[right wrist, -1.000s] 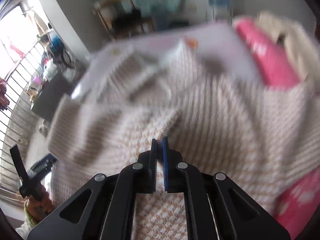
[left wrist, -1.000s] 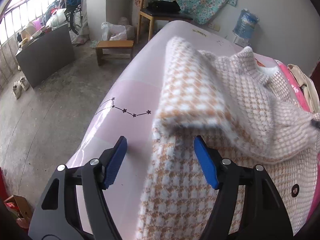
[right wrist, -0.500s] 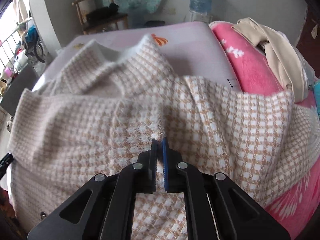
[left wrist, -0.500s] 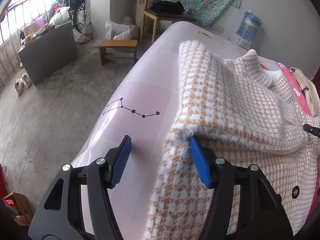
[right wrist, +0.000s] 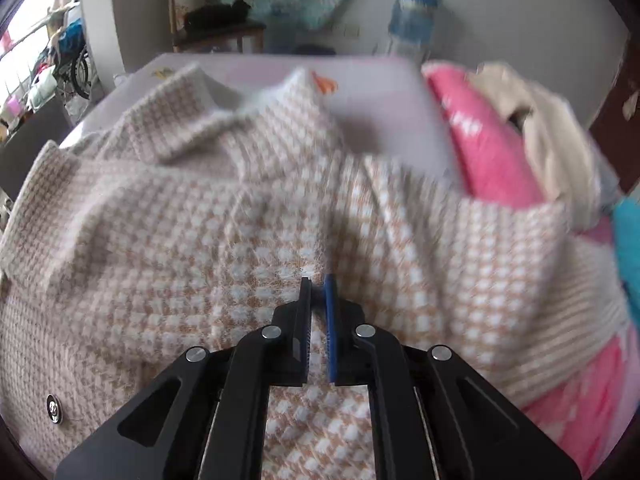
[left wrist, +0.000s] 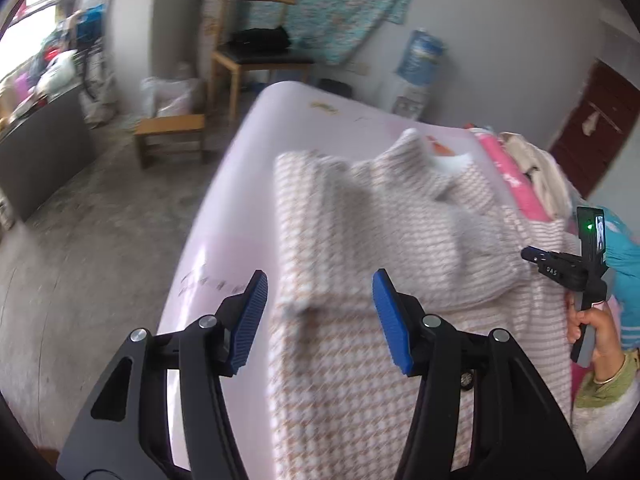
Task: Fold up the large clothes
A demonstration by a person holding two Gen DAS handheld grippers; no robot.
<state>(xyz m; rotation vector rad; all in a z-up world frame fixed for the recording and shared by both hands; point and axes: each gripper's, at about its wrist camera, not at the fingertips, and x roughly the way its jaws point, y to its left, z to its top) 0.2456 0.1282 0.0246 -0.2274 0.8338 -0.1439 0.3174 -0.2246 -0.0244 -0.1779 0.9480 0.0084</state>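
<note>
A tan and white houndstooth coat (left wrist: 360, 240) lies spread on a pink bed (left wrist: 248, 152), one sleeve folded across its body. My left gripper (left wrist: 318, 312) is open and empty, held above the coat's left edge. My right gripper (right wrist: 318, 300) has its jaws nearly closed, pinching a fold of the coat (right wrist: 280, 208) near its middle. The right gripper also shows in the left wrist view (left wrist: 560, 266), at the coat's right side. The coat's collar (right wrist: 208, 120) points to the far end of the bed.
A pink blanket (right wrist: 488, 148) and beige clothes (right wrist: 552, 120) lie along the bed's right side. A wooden chair (left wrist: 248, 48), a small stool (left wrist: 170, 128) and a water bottle (left wrist: 420, 56) stand beyond the bed. Concrete floor (left wrist: 80, 220) is to the left.
My left gripper has lifted up and back from the coat's edge, still open. The sleeve has settled flat across the coat. My right gripper stays pinched on the fabric.
</note>
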